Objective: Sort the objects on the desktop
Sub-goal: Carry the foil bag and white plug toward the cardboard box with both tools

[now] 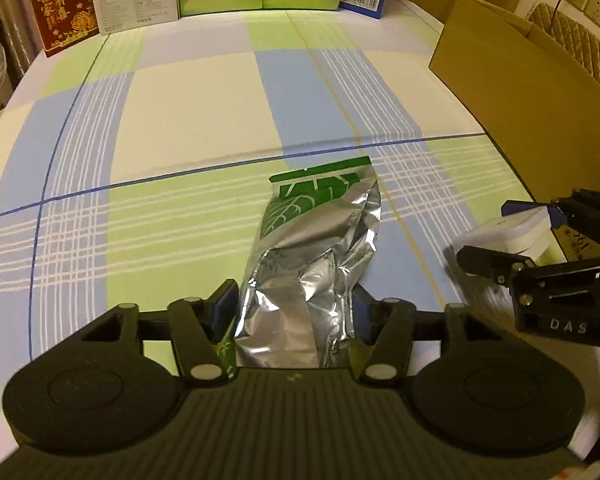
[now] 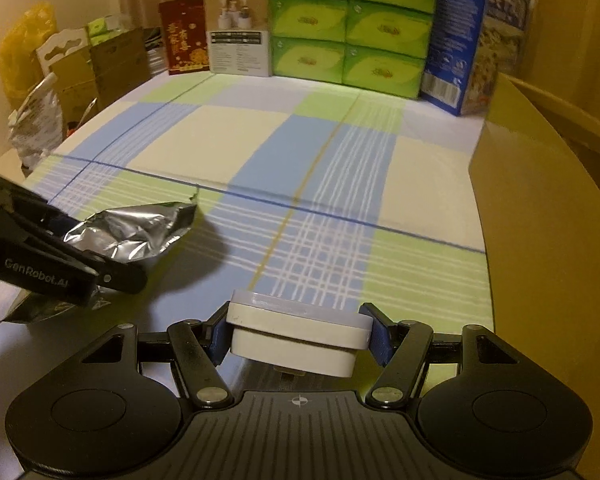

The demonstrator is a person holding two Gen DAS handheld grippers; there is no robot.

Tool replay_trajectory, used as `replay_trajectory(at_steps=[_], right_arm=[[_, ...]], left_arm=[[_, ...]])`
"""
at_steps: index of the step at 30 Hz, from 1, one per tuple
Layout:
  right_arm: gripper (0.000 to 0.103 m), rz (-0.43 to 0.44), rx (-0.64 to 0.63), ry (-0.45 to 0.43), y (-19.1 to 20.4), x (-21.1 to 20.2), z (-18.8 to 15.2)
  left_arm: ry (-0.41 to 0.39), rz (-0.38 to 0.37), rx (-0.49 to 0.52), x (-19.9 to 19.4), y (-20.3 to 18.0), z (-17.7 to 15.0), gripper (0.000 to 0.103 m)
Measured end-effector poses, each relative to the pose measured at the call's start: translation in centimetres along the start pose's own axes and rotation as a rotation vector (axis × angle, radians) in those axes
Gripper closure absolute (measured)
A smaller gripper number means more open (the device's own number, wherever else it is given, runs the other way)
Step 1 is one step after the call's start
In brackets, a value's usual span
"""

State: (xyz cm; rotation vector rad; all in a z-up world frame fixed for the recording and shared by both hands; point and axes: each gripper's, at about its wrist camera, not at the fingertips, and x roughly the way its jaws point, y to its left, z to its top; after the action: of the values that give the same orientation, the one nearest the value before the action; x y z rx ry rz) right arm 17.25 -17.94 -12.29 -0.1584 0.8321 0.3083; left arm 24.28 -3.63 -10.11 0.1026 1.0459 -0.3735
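The left gripper point(image 1: 294, 304) is clamped on a crumpled silver foil pouch point(image 1: 320, 236) with green print: its two blue pads press the pouch's lower part from either side, and the rest of the pouch runs straight ahead of the fingertips, its green-printed end farthest from the tool and lifted over the checked tablecloth point(image 1: 188, 120). From the right wrist view the same pouch point(image 2: 134, 234) sticks out of the left gripper point(image 2: 100, 260) off to the left of the right tool, its free end hanging above the cloth with a shadow beneath. The right gripper point(image 2: 298, 334) is closed on a white plug-in device point(image 2: 300, 338), a flat rounded block with a paler top face; the blue pads bear on its two short ends, so it sits crosswise between the fingers, just ahead of the tool's body, with something like a prong showing under it. In the left wrist view that device point(image 1: 508, 232) and the right gripper point(image 1: 500, 236) appear to the right of the left tool, near a brown cardboard box point(image 1: 532, 112) that stands farther ahead and to the right. Well ahead of both tools, along the far edge of the cloth, stand green tissue packs point(image 2: 352, 24), a blue carton point(image 2: 456, 40), a white carton point(image 2: 238, 36) and a red packet point(image 2: 184, 40).
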Motion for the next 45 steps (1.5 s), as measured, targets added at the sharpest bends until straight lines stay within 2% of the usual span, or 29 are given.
replay_trajectory(at_steps=[6,10,16,18,20,21,22,23,28,38,45], right_arm=[[0.04,-0.005,-0.008,0.004,0.2,0.8,-0.5],[0.04,-0.01,-0.017,-0.002,0.4,1.0,-0.4],[0.04,-0.013,-0.019,-0.007,0.6,1.0,-0.4],[0.04,-0.013,-0.021,-0.008,0.6,1.1,-0.4],[0.04,-0.01,-0.018,-0.008,0.7,1.1,-0.4],[0.04,-0.008,-0.017,-0.009,0.7,1.1,-0.5],[0.04,-0.006,-0.014,-0.01,0.7,1.0,-0.5],[0.04,-0.004,-0.01,-0.011,0.8,1.0,-0.5],[0.04,0.012,0.011,-0.02,0.8,0.8,-0.3],[0.04,-0.021,0.05,-0.045,-0.8,-1.2,-0.6],[0.04,-0.035,0.076,-0.048,-1.1,-3.6,-2.0]], left_arm=[[0.064,-0.022,0.042,1.0,0.3,0.4,0.039],[0.095,-0.017,0.084,1.7,0.0,0.9,0.038],[0.109,0.012,0.163,2.2,-1.0,0.8,0.032],[0.103,0.01,0.16,2.2,-0.9,0.7,0.032],[0.102,0.011,0.162,2.1,-0.8,0.7,0.033],[0.099,0.014,0.159,2.0,-0.8,0.7,0.038],[0.092,0.018,0.153,1.9,-0.7,0.8,0.049],[0.087,0.018,0.146,1.8,-0.6,0.9,0.052],[0.063,0.021,0.127,1.1,-0.6,0.6,0.06],[0.01,-0.009,0.049,-1.0,-1.1,0.2,0.063],[-0.03,-0.049,0.01,-2.5,-2.9,-0.3,0.063]])
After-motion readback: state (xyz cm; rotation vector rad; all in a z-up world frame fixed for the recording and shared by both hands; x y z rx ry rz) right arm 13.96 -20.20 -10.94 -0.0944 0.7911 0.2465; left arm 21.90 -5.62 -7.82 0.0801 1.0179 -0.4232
